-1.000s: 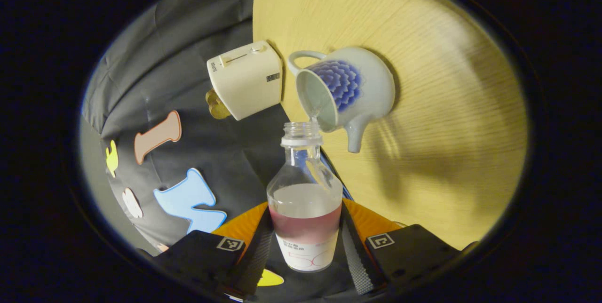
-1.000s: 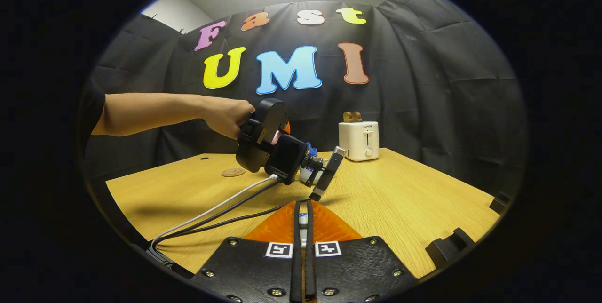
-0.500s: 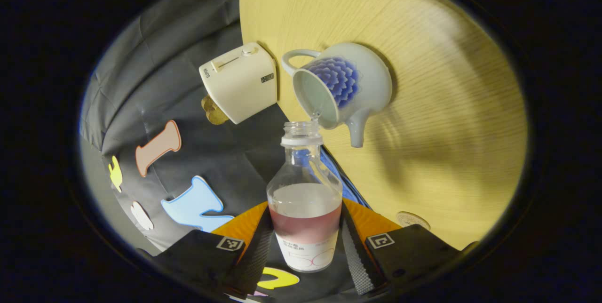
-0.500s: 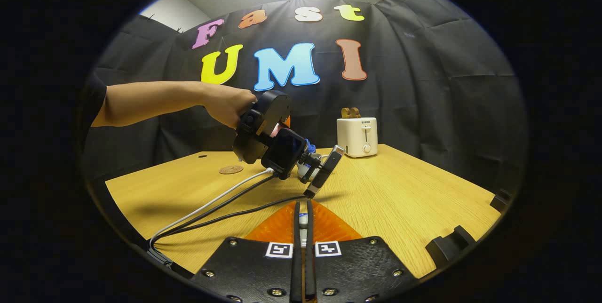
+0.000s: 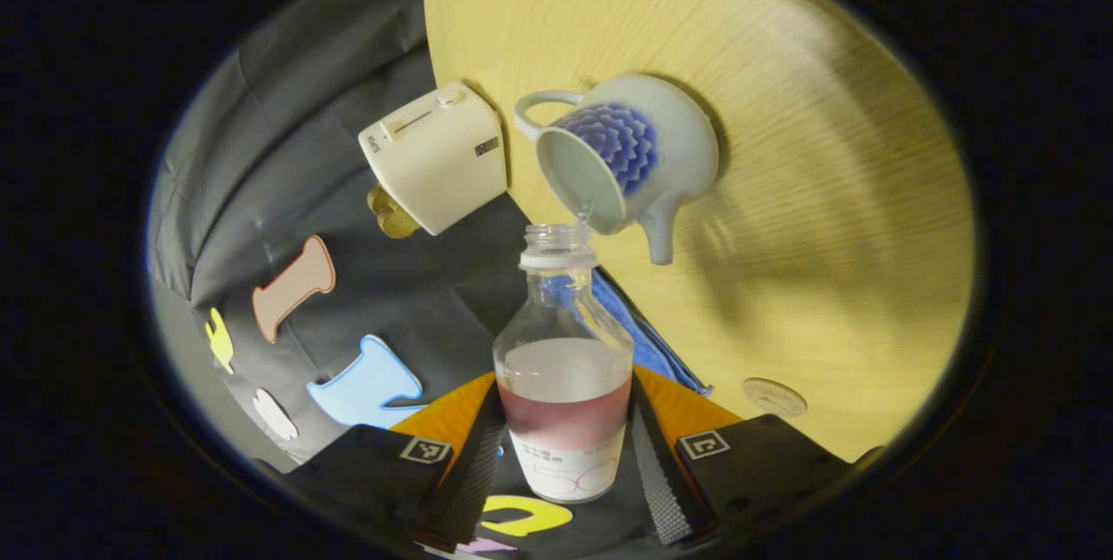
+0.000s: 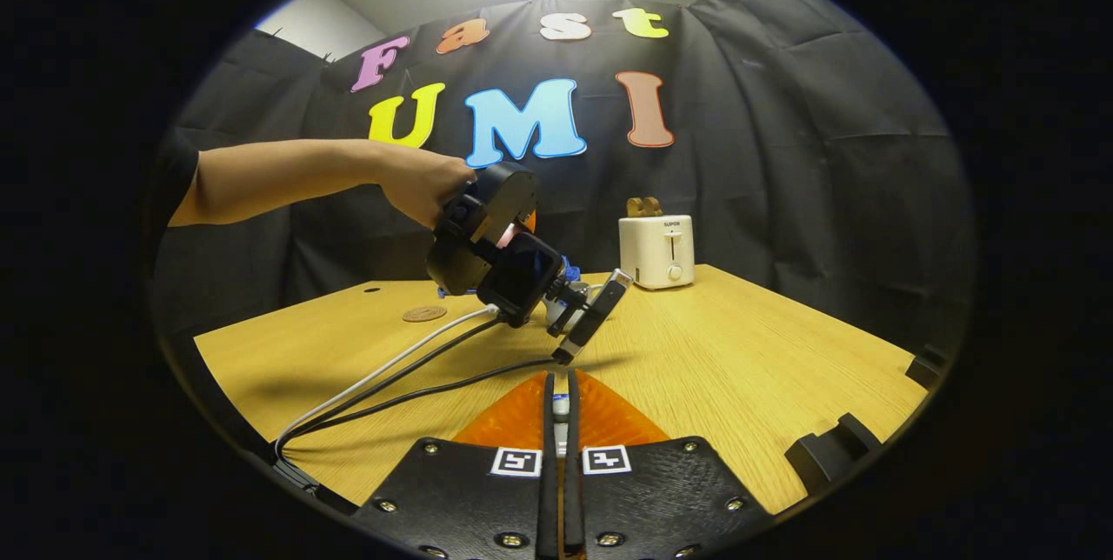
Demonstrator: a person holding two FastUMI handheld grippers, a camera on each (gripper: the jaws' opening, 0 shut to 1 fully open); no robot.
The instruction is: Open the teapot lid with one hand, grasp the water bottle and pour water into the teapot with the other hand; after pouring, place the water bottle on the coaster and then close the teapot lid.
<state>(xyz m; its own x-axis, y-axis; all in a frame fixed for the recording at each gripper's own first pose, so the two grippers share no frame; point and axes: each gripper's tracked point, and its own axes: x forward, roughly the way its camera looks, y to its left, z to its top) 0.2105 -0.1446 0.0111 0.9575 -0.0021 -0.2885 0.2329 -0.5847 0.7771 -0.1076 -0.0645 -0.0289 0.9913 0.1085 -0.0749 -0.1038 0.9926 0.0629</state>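
- The left gripper (image 5: 563,447) was clamped on the water bottle (image 5: 563,386), one finger pressed against each side of its lower body.
- The bottle was uncapped and partly filled, and its mouth pointed at the open top of the teapot (image 5: 628,156).
- A thin thread of water ran between the bottle's mouth and the teapot's rim.
- The teapot, white with a blue flower pattern, stood lidless on the wooden table (image 5: 826,195), just beside the toaster (image 5: 435,156).
- The coaster (image 5: 774,396) lay on the table, well apart from the teapot.
- A blue cloth (image 5: 639,334) showed behind the bottle's shoulder.
- In the right gripper view, a hand (image 6: 426,186) held the left gripper tilted down over the table, with two cables (image 6: 391,377) trailing from it.
- The right gripper (image 6: 562,421) had its fingers drawn together on a small pale object, apparently the lid's knob, though too little showed to be sure.
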